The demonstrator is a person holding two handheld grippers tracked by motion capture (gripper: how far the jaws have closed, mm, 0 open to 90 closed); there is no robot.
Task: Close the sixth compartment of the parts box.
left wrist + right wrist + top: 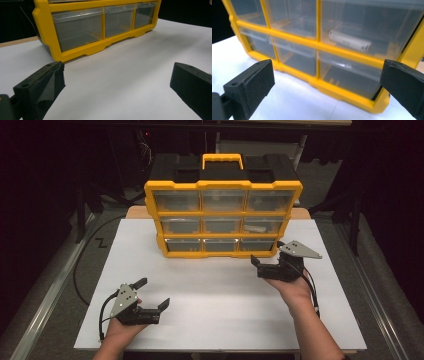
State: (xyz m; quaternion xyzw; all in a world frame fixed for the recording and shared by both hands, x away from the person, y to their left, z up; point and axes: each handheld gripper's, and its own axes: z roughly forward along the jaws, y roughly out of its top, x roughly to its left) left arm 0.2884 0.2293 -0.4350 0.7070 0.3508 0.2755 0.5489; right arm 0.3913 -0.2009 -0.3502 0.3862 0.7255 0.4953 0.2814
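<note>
A yellow organiser box (pixel 222 217) with nine clear drawers, a black back and a yellow handle stands upright at the far middle of the white table (pixel 210 305). My right gripper (pixel 267 253) hovers at the box's lower right corner, open, with nothing between its jaws. In the right gripper view the open right gripper (pixel 327 67) faces the lower right drawers (pixel 347 77); a white item (pixel 349 40) lies in the drawer above. My left gripper (pixel 154 292) rests open near the front left of the table. In the left gripper view, the left gripper (pixel 117 72) frames bare table before the box (pixel 100 30).
A black cable (pixel 80 270) loops on the floor left of the table. Metal rails (pixel 45 310) run along both sides. Dark stands and gear lie behind the box. A wooden edge (pixel 135 212) shows behind the white board.
</note>
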